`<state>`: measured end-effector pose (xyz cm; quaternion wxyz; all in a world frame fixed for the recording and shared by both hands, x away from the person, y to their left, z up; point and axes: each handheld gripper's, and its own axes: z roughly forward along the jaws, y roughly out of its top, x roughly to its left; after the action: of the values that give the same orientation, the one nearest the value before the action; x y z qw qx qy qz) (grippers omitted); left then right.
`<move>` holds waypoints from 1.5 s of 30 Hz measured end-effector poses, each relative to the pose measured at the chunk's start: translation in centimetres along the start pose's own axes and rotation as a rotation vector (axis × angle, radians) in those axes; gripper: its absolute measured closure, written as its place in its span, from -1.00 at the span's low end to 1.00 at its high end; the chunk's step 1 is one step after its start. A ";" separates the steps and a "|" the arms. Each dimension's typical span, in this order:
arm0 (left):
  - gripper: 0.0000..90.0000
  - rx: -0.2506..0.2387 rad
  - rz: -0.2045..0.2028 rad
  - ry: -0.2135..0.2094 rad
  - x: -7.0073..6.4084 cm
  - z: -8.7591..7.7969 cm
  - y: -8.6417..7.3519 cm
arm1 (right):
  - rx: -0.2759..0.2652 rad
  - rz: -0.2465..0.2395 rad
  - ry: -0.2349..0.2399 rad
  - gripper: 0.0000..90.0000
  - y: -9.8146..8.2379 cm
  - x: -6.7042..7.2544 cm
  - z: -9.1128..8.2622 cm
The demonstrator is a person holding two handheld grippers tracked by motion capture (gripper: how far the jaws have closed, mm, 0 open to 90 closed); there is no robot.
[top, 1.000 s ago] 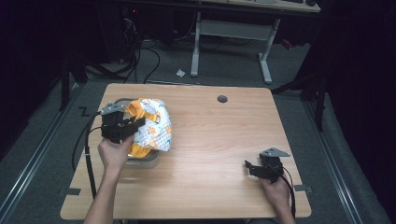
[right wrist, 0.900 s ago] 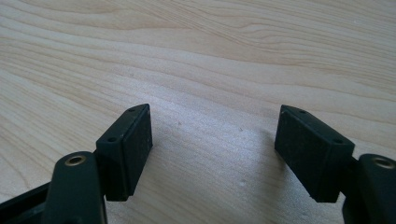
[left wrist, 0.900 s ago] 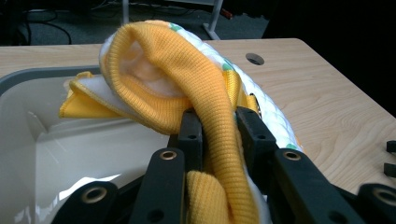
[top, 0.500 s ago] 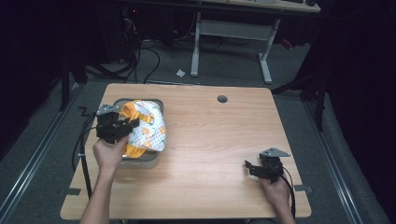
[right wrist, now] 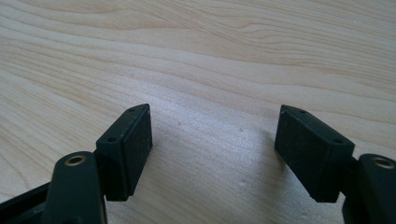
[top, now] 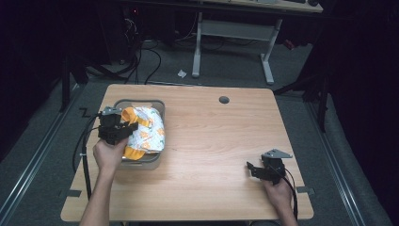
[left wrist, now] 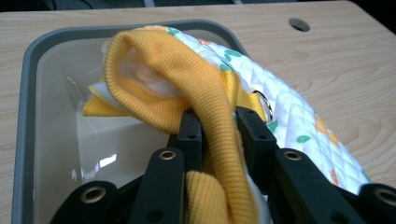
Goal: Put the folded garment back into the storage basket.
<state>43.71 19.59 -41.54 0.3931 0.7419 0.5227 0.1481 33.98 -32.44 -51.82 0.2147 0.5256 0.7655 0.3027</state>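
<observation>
A white quilted garment with orange and green print and yellow ribbed trim (top: pixel 147 133) lies partly in a grey bin (top: pixel 140 102) at the table's left. My left gripper (top: pixel 123 127) is shut on the yellow ribbed trim (left wrist: pixel 205 102), holding it over the bin (left wrist: pixel 28 93). The quilted part (left wrist: pixel 299 126) hangs over the bin's right rim. Near the front right of the table my right gripper (top: pixel 254 169) rests low and open. In its own view the right gripper (right wrist: pixel 212 154) has bare wood between the jaws.
The wooden table (top: pixel 221 136) has a round cable hole (top: pixel 224 100) near its far edge. Beyond the table stand a desk frame (top: pixel 233 33) and floor cables (top: pixel 141 56). A black cable (top: pixel 82 150) trails from the left gripper off the table's left edge.
My left gripper has carried the garment left and down toward the bin; more of it now sits inside. The right gripper has stayed put.
</observation>
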 end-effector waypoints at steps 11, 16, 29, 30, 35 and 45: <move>0.61 0.076 0.011 0.055 0.1 1.7 -0.5 | 0.000 0.000 0.000 -0.38 0.0 0.0 0.0; 0.61 0.096 -0.008 0.070 0.2 2.3 -0.9 | 0.000 0.000 0.000 -0.38 0.0 0.0 0.0; 0.56 0.147 -0.022 0.109 0.4 3.4 -1.2 | 0.000 0.000 0.000 -0.38 0.0 0.0 0.0; 0.55 0.153 -0.024 0.109 0.4 3.5 -1.2 | 0.000 0.000 0.000 -0.38 0.0 0.0 0.0; 0.49 0.171 -0.028 0.130 0.3 3.6 -1.1 | 0.000 0.000 0.000 -0.38 0.0 0.0 0.0; 0.12 0.147 -0.038 0.167 0.2 3.0 -1.0 | 0.000 0.000 0.000 -0.38 0.0 0.0 0.0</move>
<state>45.05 18.62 -44.29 0.2954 0.7438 0.5769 0.1633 33.98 -32.43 -51.82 0.2147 0.5256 0.7655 0.3028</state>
